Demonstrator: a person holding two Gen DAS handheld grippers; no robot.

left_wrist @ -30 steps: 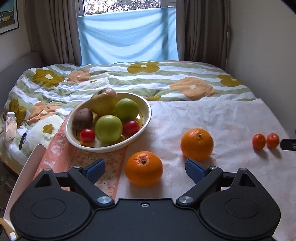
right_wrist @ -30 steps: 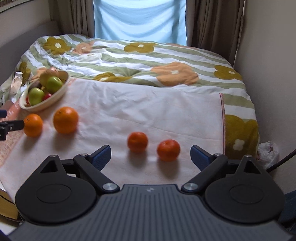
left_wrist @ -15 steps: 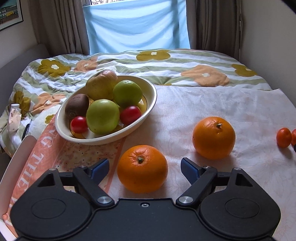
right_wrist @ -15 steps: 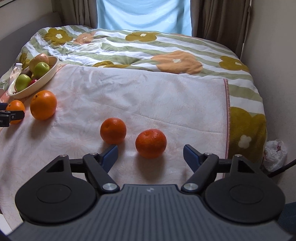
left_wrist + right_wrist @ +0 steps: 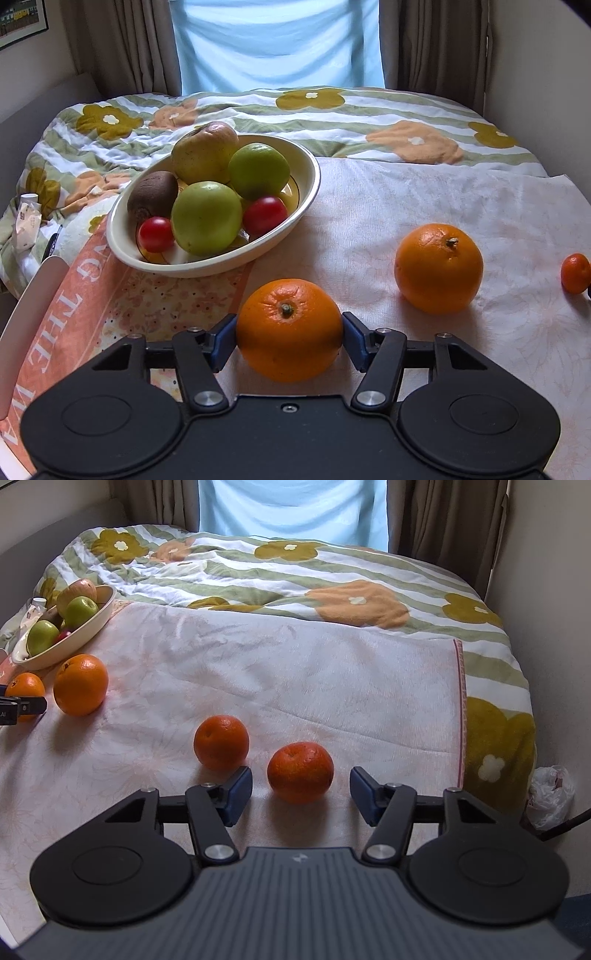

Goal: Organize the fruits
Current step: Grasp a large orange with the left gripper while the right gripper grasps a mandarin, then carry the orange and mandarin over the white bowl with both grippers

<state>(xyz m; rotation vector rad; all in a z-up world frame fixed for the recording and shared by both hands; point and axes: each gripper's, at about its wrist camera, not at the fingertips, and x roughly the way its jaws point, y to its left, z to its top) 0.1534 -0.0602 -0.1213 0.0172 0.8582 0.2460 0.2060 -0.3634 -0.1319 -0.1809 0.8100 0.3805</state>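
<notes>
Left wrist view: our left hand-held gripper [image 5: 289,338] is closing, its blue pads touching the near orange [image 5: 289,328] on the cloth-covered bed [image 5: 424,184]. Our right hand-held gripper [image 5: 301,790] is also closing around a tangerine [image 5: 300,771], with gaps on both sides. We judge both grasps underway; next, lift each fruit toward the bowl [image 5: 295,221].

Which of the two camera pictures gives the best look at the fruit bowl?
The left wrist view. There the bowl sits near the middle, large, its apples, kiwi and tomatoes easy to tell apart. The right wrist view shows the same bowl small at the left edge, side-on, with some fruit hidden.
</notes>
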